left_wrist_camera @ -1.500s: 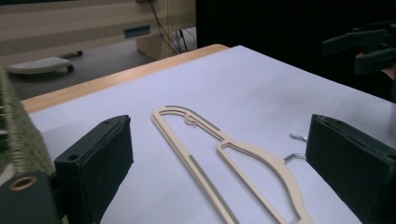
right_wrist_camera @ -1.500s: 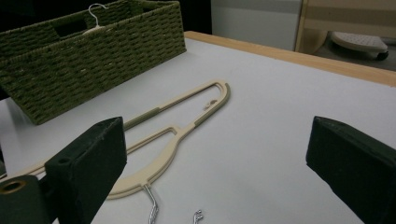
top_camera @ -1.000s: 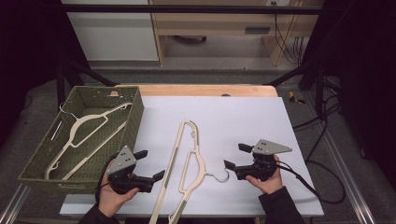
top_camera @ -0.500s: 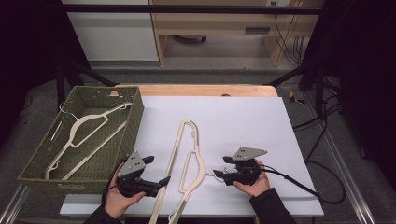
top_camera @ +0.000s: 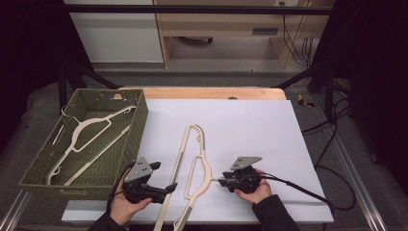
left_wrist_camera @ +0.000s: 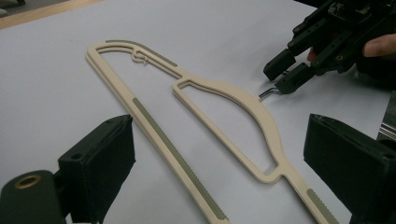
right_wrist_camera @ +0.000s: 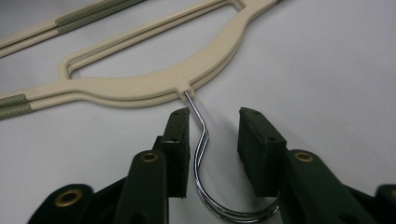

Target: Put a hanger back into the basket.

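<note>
A cream plastic hanger (top_camera: pixel 208 172) lies flat on the white table top (top_camera: pixel 250 125), its metal hook (right_wrist_camera: pixel 201 154) pointing right. My right gripper (top_camera: pixel 224 181) rests low on the table at that hook. In the right gripper view its jaws (right_wrist_camera: pixel 215 116) stand either side of the wire, which runs close along the left pad with a gap to the right pad; they have just been closing. My left gripper (top_camera: pixel 165 175) is open beside the hanger's long lower bar (left_wrist_camera: pixel 177 158), nothing between its jaws (left_wrist_camera: pixel 219 140). The right gripper (left_wrist_camera: pixel 282 77) appears beyond it.
A green woven basket (top_camera: pixel 108 91) stands at the table's left with another cream hanger (top_camera: pixel 89 127) inside. Cables (top_camera: pixel 327 125) trail off the right edge. A wooden strip (top_camera: pixel 211 92) borders the far edge of the white top.
My right gripper has sunk and slid left onto the hook, and its jaws have narrowed around the wire. The left gripper has barely shifted. The hanger lies where it was.
</note>
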